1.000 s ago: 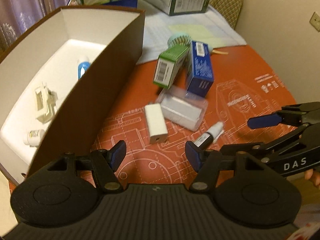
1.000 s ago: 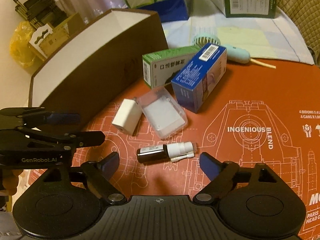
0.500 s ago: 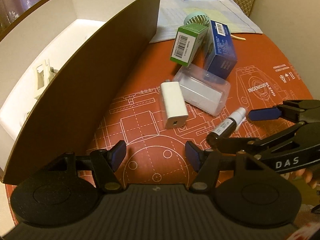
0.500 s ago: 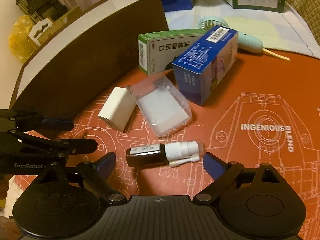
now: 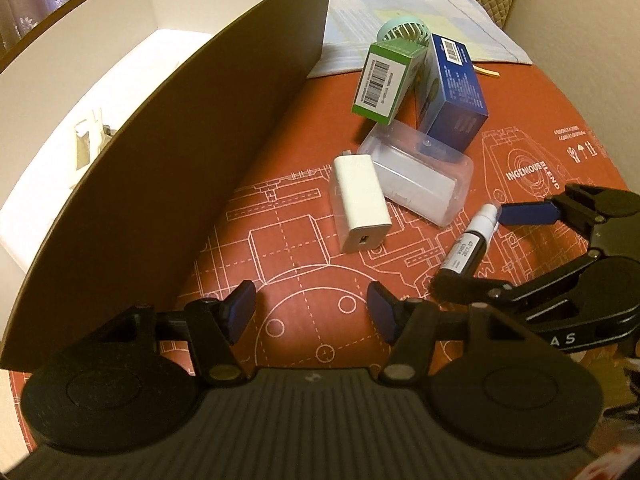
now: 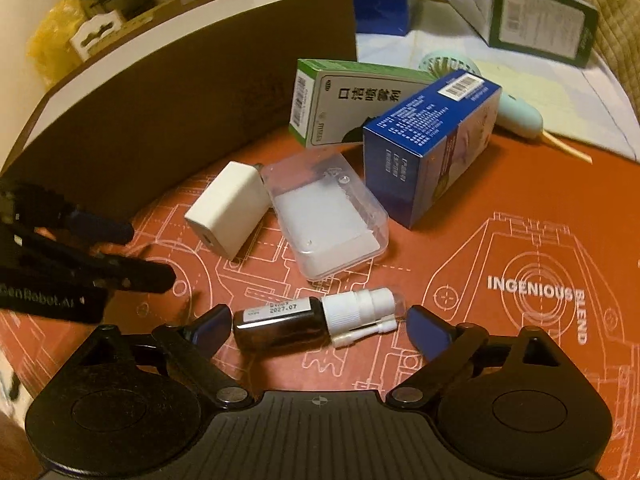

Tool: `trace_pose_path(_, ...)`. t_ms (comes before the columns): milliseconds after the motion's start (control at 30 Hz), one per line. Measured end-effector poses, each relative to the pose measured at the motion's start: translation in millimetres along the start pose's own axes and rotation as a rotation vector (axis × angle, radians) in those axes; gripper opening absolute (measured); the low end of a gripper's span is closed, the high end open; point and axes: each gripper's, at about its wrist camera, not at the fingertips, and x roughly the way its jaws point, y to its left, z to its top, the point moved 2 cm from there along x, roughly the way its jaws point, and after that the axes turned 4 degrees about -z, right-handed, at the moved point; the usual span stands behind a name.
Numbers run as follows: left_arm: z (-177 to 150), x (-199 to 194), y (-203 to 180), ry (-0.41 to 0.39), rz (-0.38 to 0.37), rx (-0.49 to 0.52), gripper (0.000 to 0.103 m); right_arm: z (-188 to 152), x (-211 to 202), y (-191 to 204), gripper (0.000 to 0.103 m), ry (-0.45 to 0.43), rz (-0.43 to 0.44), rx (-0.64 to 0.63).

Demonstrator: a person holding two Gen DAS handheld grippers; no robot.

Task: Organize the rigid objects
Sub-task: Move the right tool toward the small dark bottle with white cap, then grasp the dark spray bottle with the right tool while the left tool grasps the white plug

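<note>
1. Your right gripper (image 6: 316,326) has its jaws spread wide, one on each side of the small spray bottle (image 6: 312,316), which lies on its side on the orange mat (image 6: 500,216). Neither pad seems to touch it yet, so you look to be at the start of the pick.
2. Your left gripper (image 5: 310,312) is open too, holding nothing, and sits just beside the bottle on the side toward the big brown box (image 5: 192,152).
3. Next, I judge, you should close squarely on the dark glass body rather than the white cap, then carry the bottle over the box wall.
4. The bottle is round and smooth, so it may roll under a one-sided push.
5. Just beyond the bottle lie a white charger block (image 6: 228,208) and a clear plastic case (image 6: 328,216), touching each other. Farther off are a blue carton (image 6: 432,144) and a green carton (image 6: 352,100), both cardboard with crisp edges.
</note>
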Motion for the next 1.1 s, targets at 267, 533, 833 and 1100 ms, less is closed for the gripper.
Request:
trace_pose_path(267, -3, 3, 0, 0.010, 0.005, -0.005, 0.057, -7, 5, 5, 0.092, -0.011, 0.010, -0.126)
trace_pose_path(533, -4, 4, 0, 0.013, 0.015, -0.015, 0.057, -4, 11, 5, 0.092, -0.024, 0.017, -0.182)
trace_pose_path(833, -3, 4, -2, 0.005, 0.018, -0.022, 0.057, -7, 9, 5, 0.086, -0.043, 0.037, -0.214)
trace_pose_path(1100, 5, 4, -9, -0.024, -0.010, -0.010, 0.057, -10, 5, 3, 0.086, -0.033, 0.011, -0.207)
